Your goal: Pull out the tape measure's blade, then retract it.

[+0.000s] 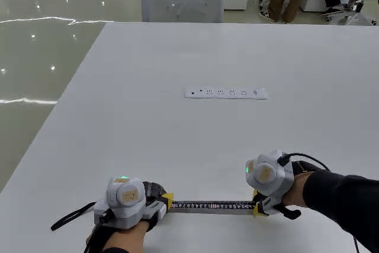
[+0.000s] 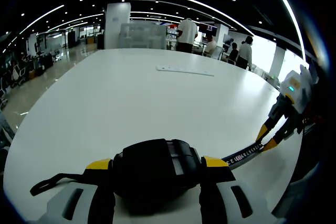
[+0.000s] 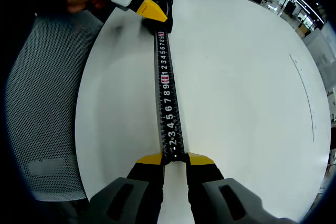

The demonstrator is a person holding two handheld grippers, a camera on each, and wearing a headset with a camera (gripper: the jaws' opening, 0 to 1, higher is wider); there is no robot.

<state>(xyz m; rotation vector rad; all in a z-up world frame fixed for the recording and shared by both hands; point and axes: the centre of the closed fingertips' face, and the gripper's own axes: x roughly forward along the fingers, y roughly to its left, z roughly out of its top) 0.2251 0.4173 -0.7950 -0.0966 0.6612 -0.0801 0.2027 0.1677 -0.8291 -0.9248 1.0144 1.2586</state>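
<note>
The black tape measure case (image 2: 157, 169) sits between my left gripper's (image 2: 157, 167) yellow-tipped fingers, which are shut on it; in the head view it lies at the near left (image 1: 155, 192). Its dark numbered blade (image 3: 167, 108) runs out flat over the white table to my right gripper (image 3: 173, 159), whose fingers are shut on the blade's end hook. The head view has the blade (image 1: 210, 206) stretched between the left gripper (image 1: 163, 201) and the right gripper (image 1: 256, 205). A black wrist strap (image 1: 71, 216) trails left of the case.
A white power strip (image 1: 225, 93) lies at mid-table, well beyond the grippers. The white table (image 1: 177, 140) reaches far ahead, with its near edge close to my hands. A mesh chair (image 3: 47, 108) stands beside the table. People stand at the far end of the room.
</note>
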